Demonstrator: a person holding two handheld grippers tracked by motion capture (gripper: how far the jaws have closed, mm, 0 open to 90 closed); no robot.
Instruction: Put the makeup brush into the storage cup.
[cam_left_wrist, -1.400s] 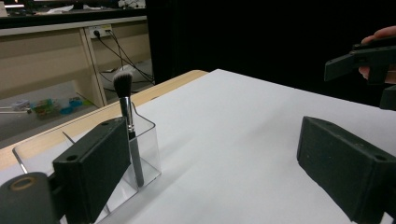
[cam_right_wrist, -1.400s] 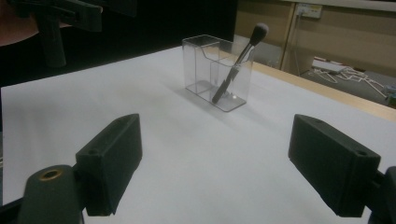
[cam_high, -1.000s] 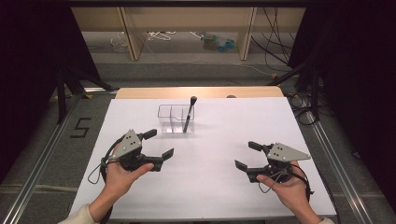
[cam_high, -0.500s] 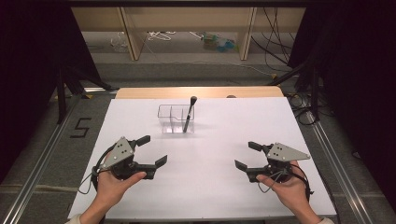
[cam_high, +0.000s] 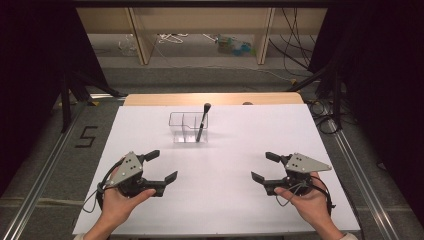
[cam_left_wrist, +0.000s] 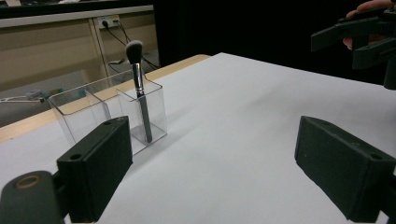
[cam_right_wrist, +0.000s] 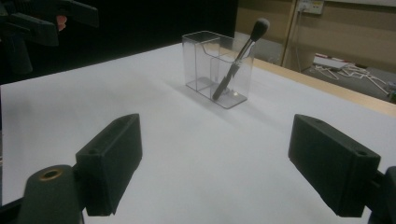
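A clear plastic organiser (cam_high: 182, 128) with several compartments stands at the far middle of the white table (cam_high: 220, 200). A black makeup brush (cam_high: 202, 122) leans upright in its right compartment, bristles up; the same brush (cam_left_wrist: 138, 93) and brush (cam_right_wrist: 238, 58) appear in both gripper views. My left gripper (cam_high: 162, 166) is held at the near left, open and empty. My right gripper (cam_high: 265, 166) is held at the near right, open and empty too. Both point towards the table's middle, well short of the organiser (cam_left_wrist: 107, 112), which also stands ahead as the organiser (cam_right_wrist: 215, 70).
A wooden strip (cam_high: 215, 99) runs along the table's far edge. Behind it stand wooden shelf legs (cam_high: 137, 35) with cables and small items on the floor. Metal rails (cam_high: 45, 165) flank the table. A floor marking "5" (cam_high: 86, 136) lies at the left.
My left gripper has drawn back towards the near edge and slightly left. The right gripper has stayed put.
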